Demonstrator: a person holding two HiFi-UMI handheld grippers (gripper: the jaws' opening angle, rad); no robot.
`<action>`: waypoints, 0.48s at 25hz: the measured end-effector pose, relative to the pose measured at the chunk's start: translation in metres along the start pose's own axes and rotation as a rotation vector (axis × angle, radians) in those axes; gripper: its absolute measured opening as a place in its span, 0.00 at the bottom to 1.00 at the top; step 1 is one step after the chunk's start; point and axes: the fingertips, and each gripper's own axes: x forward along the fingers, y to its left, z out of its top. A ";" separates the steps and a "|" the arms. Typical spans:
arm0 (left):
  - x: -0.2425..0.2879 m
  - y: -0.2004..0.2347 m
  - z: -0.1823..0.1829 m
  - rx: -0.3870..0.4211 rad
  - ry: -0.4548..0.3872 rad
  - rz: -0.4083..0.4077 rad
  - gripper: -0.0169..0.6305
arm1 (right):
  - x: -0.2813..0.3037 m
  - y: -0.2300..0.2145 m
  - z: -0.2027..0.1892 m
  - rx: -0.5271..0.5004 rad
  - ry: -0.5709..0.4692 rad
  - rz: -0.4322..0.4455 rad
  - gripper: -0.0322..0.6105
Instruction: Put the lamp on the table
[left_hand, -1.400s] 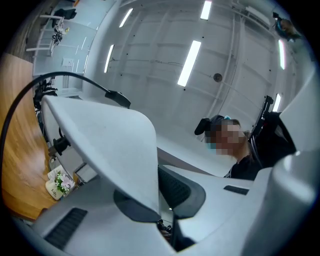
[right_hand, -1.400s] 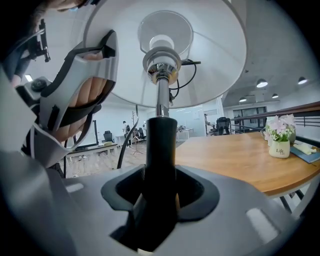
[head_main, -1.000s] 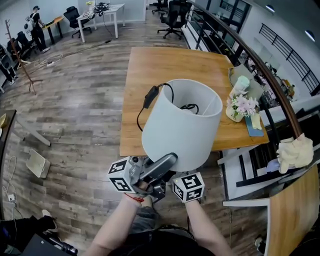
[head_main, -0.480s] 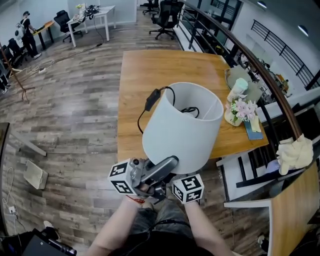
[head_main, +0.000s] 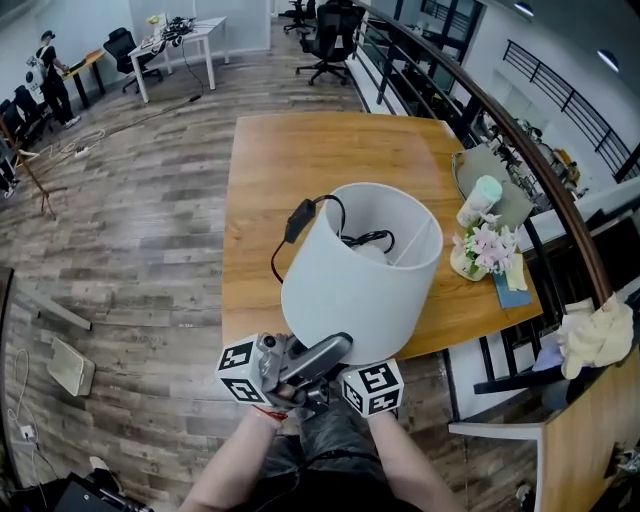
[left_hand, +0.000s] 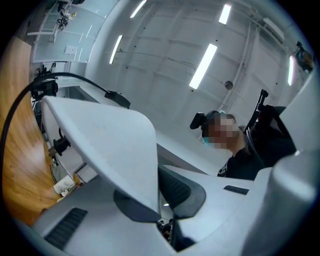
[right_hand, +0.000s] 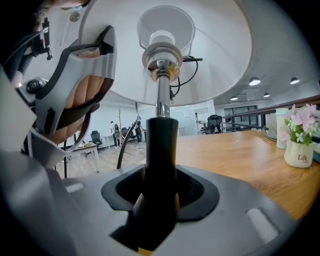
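The lamp's pale grey shade (head_main: 360, 270) hangs tilted above the near edge of the wooden table (head_main: 300, 150). Its black cord and switch (head_main: 298, 220) dangle off the shade's left side. My left gripper (head_main: 318, 353) is shut on the shade's lower rim, and the left gripper view shows that rim (left_hand: 115, 150) pinched between the pads. My right gripper (right_hand: 160, 200) is shut on the lamp's black stem (right_hand: 161, 145), below the socket (right_hand: 162, 55). From the head camera only its marker cube (head_main: 372, 388) shows, under the shade. The lamp's base is hidden.
Along the table's right side stand a vase of flowers (head_main: 488, 245), a pale cup (head_main: 482, 198) on a tray and a blue book (head_main: 510, 290). A dark railing (head_main: 520, 130) runs behind them. Office chairs (head_main: 330, 30) and desks are far off.
The table has drawn closer beneath the lamp, so the shade now hangs further over its near edge. Both grippers keep the same hold.
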 end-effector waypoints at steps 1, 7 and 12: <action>0.002 0.008 0.002 0.005 0.001 0.000 0.02 | 0.006 -0.006 0.002 -0.003 0.004 0.004 0.34; 0.009 0.053 0.013 0.030 -0.010 0.011 0.02 | 0.040 -0.043 0.007 -0.027 0.028 0.029 0.34; 0.008 0.085 0.024 0.047 -0.029 0.024 0.02 | 0.068 -0.066 0.003 -0.032 0.051 0.049 0.34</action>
